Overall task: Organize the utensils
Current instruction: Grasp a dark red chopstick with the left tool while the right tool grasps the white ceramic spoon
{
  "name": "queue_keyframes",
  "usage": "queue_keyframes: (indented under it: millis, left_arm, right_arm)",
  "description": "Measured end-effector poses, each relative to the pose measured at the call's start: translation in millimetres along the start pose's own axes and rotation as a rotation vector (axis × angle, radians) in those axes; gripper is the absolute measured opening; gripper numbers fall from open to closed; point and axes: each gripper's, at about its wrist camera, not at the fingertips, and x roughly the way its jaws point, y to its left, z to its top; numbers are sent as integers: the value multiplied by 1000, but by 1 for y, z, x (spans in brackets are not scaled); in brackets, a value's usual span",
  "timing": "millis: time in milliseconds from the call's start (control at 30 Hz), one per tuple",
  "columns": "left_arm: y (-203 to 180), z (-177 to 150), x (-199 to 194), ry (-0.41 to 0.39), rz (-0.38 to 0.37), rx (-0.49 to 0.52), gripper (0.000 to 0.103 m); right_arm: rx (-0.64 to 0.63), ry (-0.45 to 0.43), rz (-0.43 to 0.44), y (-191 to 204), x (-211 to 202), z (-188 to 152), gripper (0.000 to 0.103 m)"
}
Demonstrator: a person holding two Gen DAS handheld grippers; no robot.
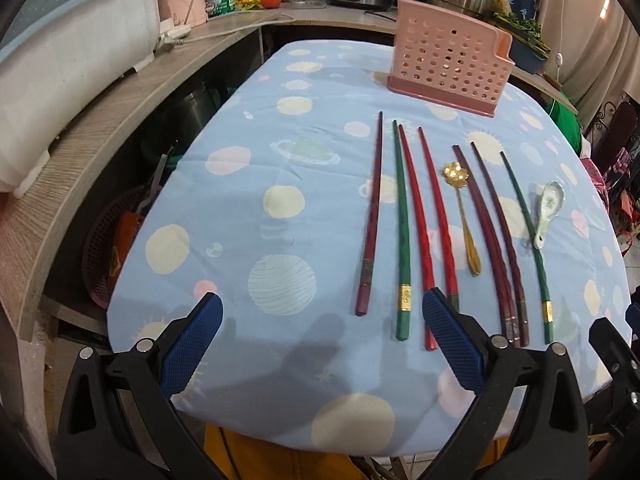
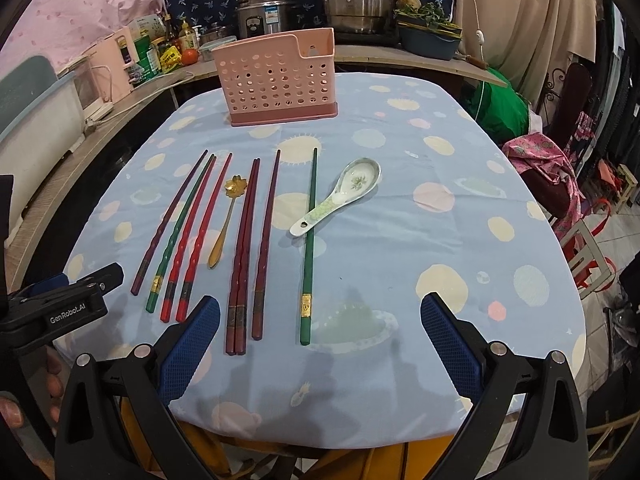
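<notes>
White lettering reading "GenRobot.AI" is showing on the black body of the left gripper (image 2: 86, 280), at the lower left of the right wrist frame. Nothing else is coming through legibly: a blue label is sitting on the rice cooker (image 2: 266, 14) at the upper middle of that frame, and printed labels are showing on the bottles (image 2: 182, 38) at the upper left, but their text is staying too small and blurred to read in either view.
</notes>
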Motion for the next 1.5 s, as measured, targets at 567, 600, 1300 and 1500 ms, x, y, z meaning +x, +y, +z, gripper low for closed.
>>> queue_keyframes:
  millis: [567,600,1300,1500]
  left_arm:
    - [-4,5,39,74,-64,49,37]
    - [-5,6,39,76,-71,54,27]
    - [-13,8,41,94,-87,85,8]
    - [-12,8,41,94,-92,86,8]
  right_arm:
    - [20,35,12,-6,28,13,81]
    - [26,36,15,-8,29,15,78]
    - [184,105,63,-23,108,59,48]
    - [207,117,67,-32,111,55,32]
